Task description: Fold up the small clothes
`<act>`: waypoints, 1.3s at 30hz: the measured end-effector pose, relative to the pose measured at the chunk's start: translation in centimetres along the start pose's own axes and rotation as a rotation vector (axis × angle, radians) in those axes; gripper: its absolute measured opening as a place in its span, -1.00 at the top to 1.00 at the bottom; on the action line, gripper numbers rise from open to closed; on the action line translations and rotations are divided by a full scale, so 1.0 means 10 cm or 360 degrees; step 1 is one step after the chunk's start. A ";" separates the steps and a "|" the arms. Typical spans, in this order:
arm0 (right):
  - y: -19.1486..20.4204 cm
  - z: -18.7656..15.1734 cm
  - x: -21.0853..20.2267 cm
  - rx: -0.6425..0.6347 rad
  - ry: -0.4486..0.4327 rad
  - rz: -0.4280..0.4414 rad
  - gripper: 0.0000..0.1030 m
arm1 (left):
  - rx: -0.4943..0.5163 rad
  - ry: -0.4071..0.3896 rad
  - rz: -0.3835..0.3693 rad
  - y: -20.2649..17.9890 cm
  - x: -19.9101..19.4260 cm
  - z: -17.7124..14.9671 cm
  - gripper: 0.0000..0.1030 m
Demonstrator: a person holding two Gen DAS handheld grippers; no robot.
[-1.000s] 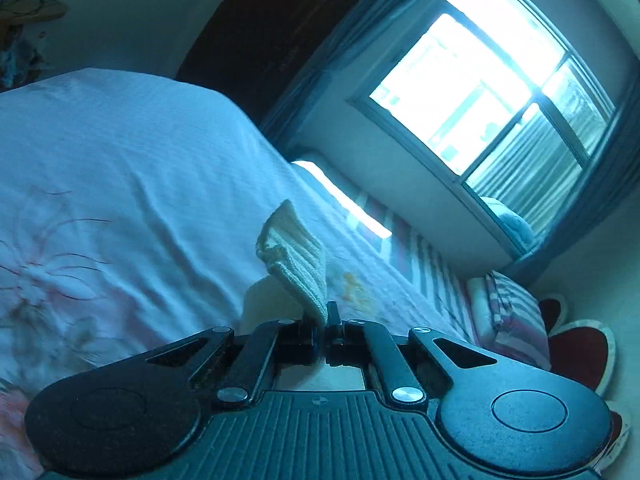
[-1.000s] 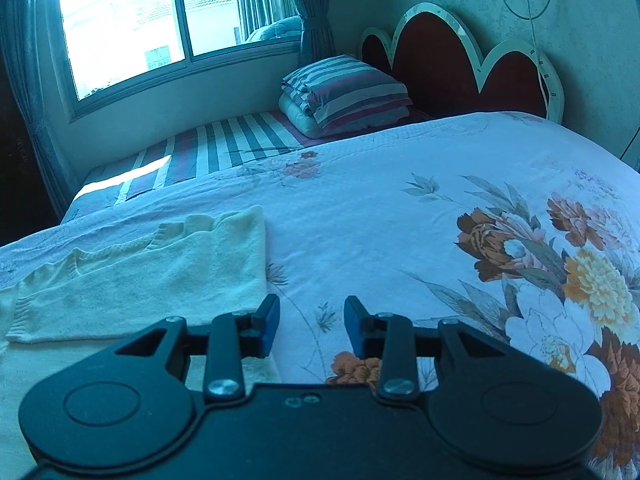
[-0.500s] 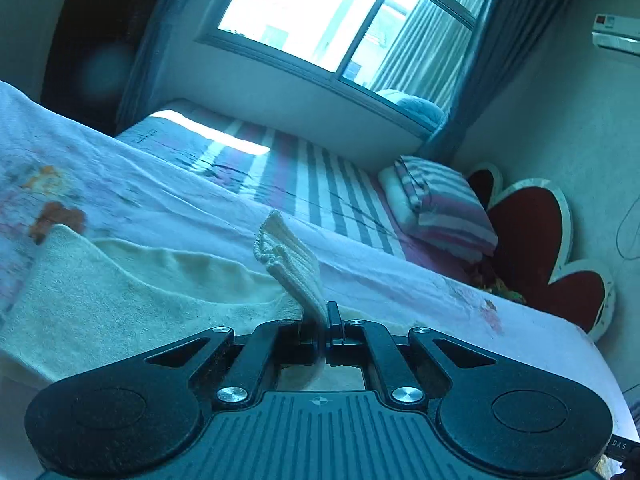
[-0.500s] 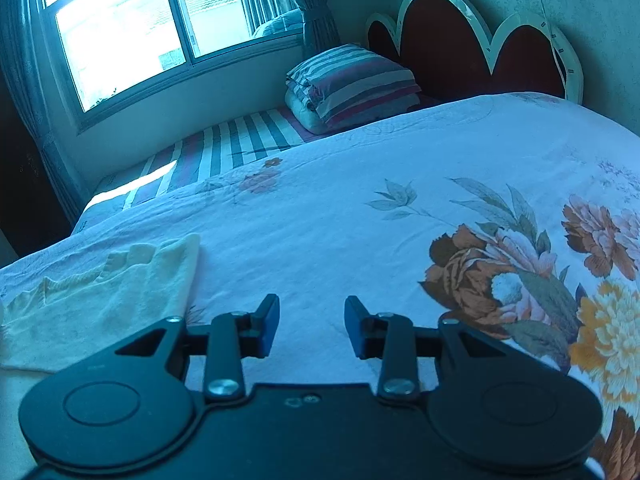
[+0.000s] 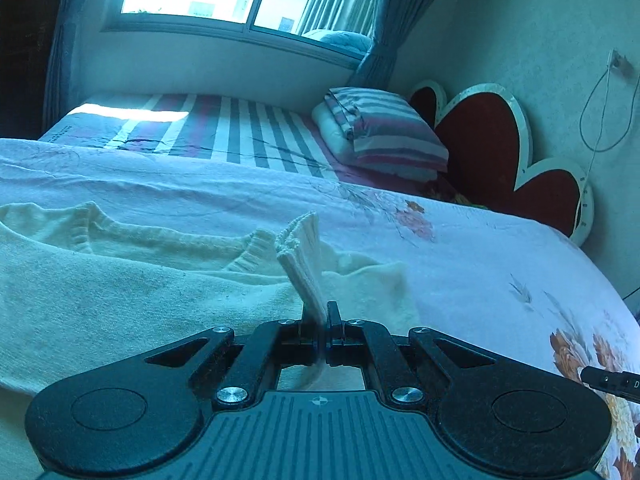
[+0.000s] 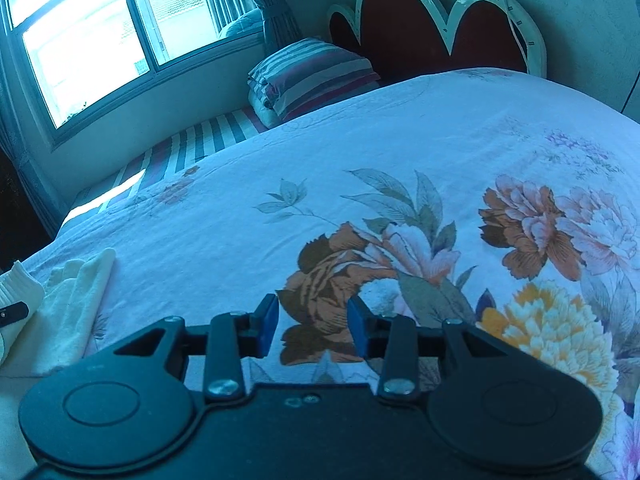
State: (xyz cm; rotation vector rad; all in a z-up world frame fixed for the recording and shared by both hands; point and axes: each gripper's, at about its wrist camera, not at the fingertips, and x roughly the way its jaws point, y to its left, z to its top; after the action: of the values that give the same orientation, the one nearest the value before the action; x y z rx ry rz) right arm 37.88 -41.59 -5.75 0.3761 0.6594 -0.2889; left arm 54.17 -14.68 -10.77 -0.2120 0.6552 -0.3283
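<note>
- The cream sweater (image 5: 120, 280) lies spread on the bed (image 5: 480, 264), neckline toward the window; it fills the left half of the left camera's view and runs off the left and lower edges, so its full outline and the other sleeve cannot be made out.
- The left claw (image 5: 322, 322) is clamped shut on a ribbed cuff (image 5: 302, 252), which stands up from between its tips. Only a thin strip of knit sits in the bite, so I judge a quick pull could slip it free, and the sleeve would flop short of its fold line.
- The body under the raised cuff looks loose and rumpled; dragging the sleeve across could bunch it or shift the whole garment, since nothing pins it down.
- How much sleeve trails below the left claw is hidden by the claw's own black body.
- In the right camera only a folded corner of the sweater (image 6: 80, 296) shows at the far left, with a dark sliver beside it that is probably the other tool.
- The right claw (image 6: 312, 330) is spread wide and holds nothing, hanging over the flowered bedspread (image 6: 400, 200) well away from the sweater. From there it cannot steady the cloth, and reaching across risks snagging the bedspread.
- Whether the right claw touches the bed cannot be told.
</note>
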 end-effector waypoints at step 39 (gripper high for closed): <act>2.00 -0.42 0.48 0.0185 0.0337 0.0651 0.25 | -0.0031 -0.0047 0.0660 2.18 -0.84 -0.34 -0.07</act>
State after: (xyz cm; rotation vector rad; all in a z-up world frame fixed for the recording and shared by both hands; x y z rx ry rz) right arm 46.76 -22.61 -6.93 0.6478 0.7568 0.1049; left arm 50.79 8.25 -15.11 -0.0949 0.6565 0.0791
